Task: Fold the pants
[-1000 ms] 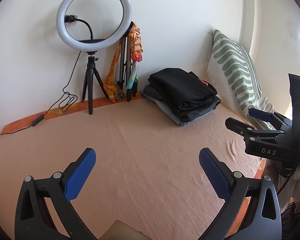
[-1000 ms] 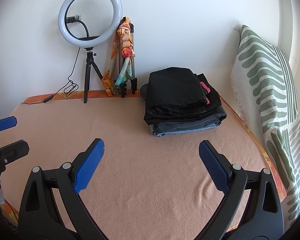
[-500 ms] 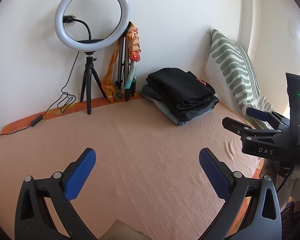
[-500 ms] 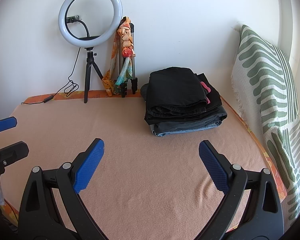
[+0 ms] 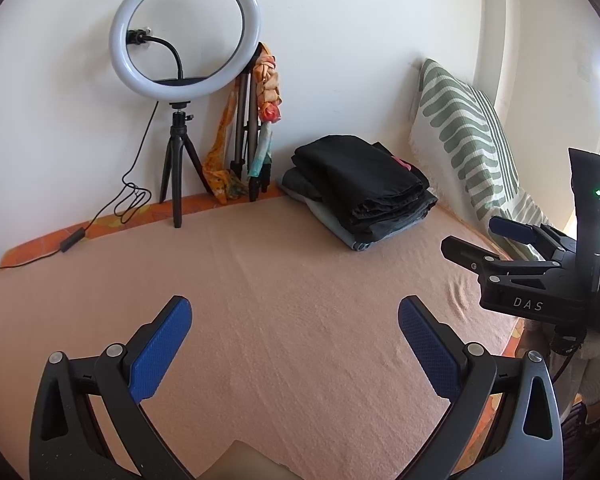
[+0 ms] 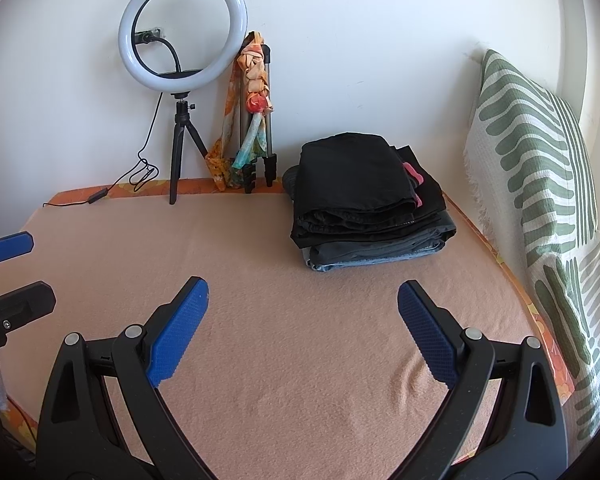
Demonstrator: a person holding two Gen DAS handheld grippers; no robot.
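Both grippers hovered over a peach blanket (image 6: 284, 360), wide open and holding nothing: the left gripper (image 5: 294, 336) near the front edge, the right gripper (image 6: 302, 320) beside it. The folded pants (image 6: 364, 196) lay in a stack at the far side, black pairs on top of what looked like denim, near a striped pillow (image 6: 540, 168) and well apart from both grippers. A ring light (image 5: 184, 36) stood at the wall.

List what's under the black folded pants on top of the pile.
Under the black pants: more folded black fabric with a pink patch, then a dark grey garment, and blue denim at the bottom on the peach blanket. Only folded edges show; exact count unclear.
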